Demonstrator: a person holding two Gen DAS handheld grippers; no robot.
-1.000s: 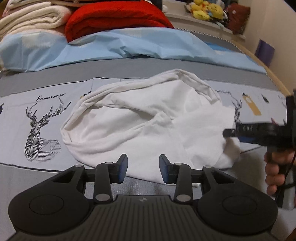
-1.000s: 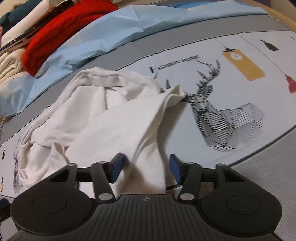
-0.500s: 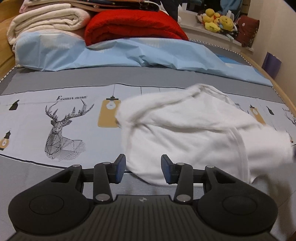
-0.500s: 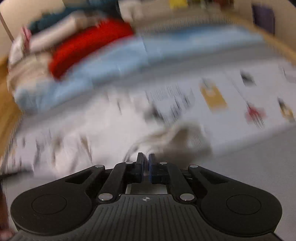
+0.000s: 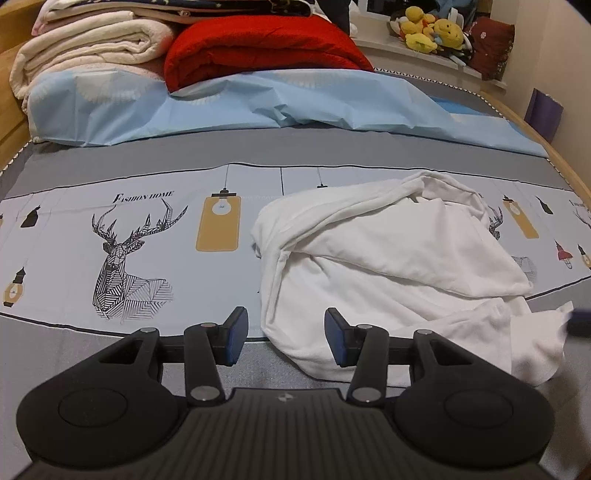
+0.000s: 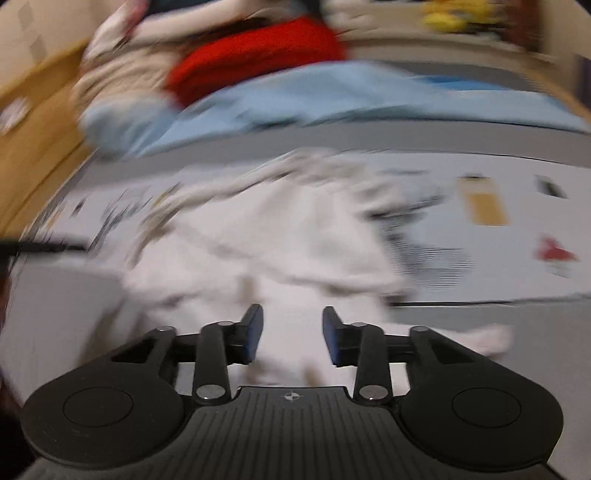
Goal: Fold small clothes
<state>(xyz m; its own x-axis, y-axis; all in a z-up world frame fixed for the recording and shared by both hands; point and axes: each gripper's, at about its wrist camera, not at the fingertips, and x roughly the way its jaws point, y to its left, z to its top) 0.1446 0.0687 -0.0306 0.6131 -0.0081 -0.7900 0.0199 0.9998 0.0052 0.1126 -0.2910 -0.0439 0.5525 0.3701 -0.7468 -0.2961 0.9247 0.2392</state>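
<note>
A crumpled white garment [image 5: 388,266] lies on the printed bed sheet [image 5: 129,229], right of centre in the left wrist view. My left gripper [image 5: 282,336] is open and empty, its fingers straddling the garment's near left edge. In the blurred right wrist view the garment [image 6: 280,251] spreads ahead of my right gripper [image 6: 291,334], which is open over its near edge with nothing between the fingers. A dark tip of the right gripper [image 5: 580,323] shows at the right edge of the left wrist view.
A light blue quilt [image 5: 258,107] lies across the far side of the bed, with a red blanket [image 5: 266,48] and folded cream blankets [image 5: 85,48] stacked behind. Plush toys [image 5: 432,29] sit on a ledge. A wooden bed frame [image 5: 565,177] borders the right side.
My right gripper shut on the garment, pulled it right, then opened and let go. The left view shifted left, so the garment now lies right of centre. The left gripper stayed open.
</note>
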